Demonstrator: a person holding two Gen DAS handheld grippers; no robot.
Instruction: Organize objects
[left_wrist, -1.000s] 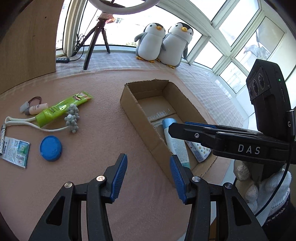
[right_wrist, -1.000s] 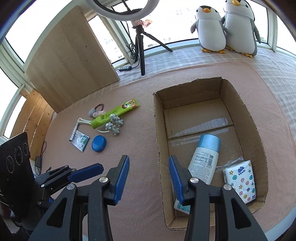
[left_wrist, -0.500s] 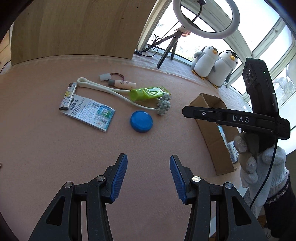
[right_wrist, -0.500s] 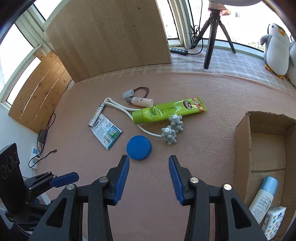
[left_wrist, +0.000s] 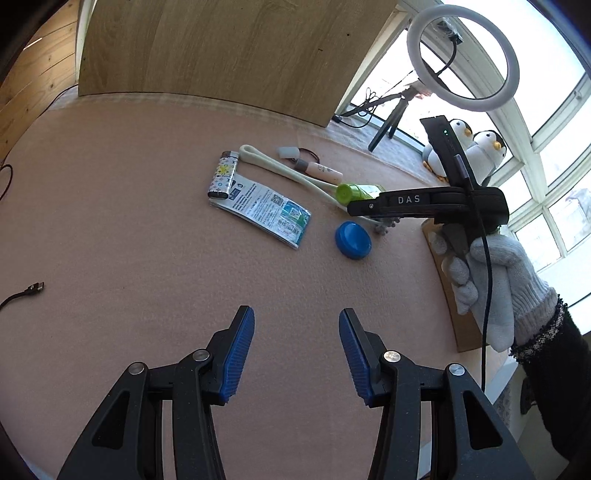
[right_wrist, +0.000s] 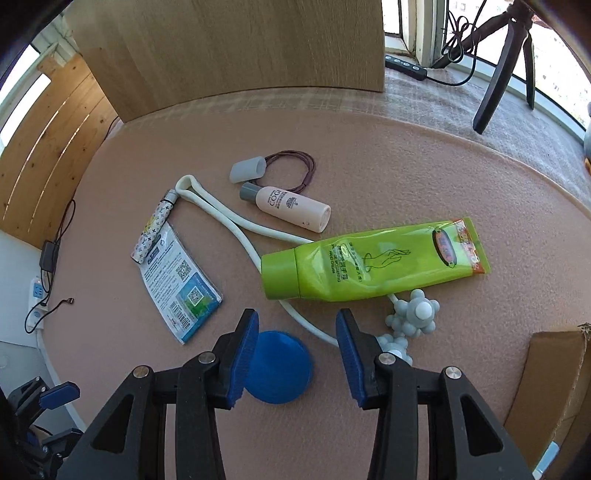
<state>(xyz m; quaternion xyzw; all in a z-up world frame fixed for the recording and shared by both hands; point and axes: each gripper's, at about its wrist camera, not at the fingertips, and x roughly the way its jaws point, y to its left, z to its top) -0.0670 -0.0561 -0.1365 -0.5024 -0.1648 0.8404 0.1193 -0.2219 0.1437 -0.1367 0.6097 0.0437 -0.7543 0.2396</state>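
Left wrist view
Left gripper (left_wrist: 296, 350): jaws spread wide, nothing between the blue pads; it hangs over bare pinkish felt table cover (left_wrist: 129, 229).
Right gripper, seen from this side (left_wrist: 373, 208): black body marked DAS, held by a hand in a white knit glove (left_wrist: 491, 280) with a dark sleeve; jaw gap not readable from this angle.
Blue round lid (left_wrist: 352, 240): flat on the felt, just below the right gripper's tip.
Printed sachet (left_wrist: 264, 210): left of the lid, lying flat; a patterned lighter (left_wrist: 222, 175) touches its far corner.
Cardboard box (left_wrist: 448, 295): only an edge shows, behind the gloved hand, at the table's right side.
Background: ring light (left_wrist: 463, 55) on a tripod, two plush penguins (left_wrist: 484, 149) at the window.

Right wrist view
Right gripper (right_wrist: 295, 354): jaws apart, holding nothing; the blue round lid (right_wrist: 280, 373) sits between and under them, close against the left pad, contact unclear.
Green hand-cream tube (right_wrist: 369, 258): lies beyond the jaws, cap toward the left, over a white looped cord (right_wrist: 221, 214).
Grey knobbed massager (right_wrist: 413, 314): just right of the tube's lower edge, at the cord's end.
Small pink bottle (right_wrist: 288, 206): beyond the tube; a clear cap (right_wrist: 247, 170) and a brown hair band (right_wrist: 295, 166) lie past it.
Sachet (right_wrist: 177, 280) and lighter (right_wrist: 153, 225): left of the jaws.
Cardboard box (right_wrist: 546, 387): corner at lower right.
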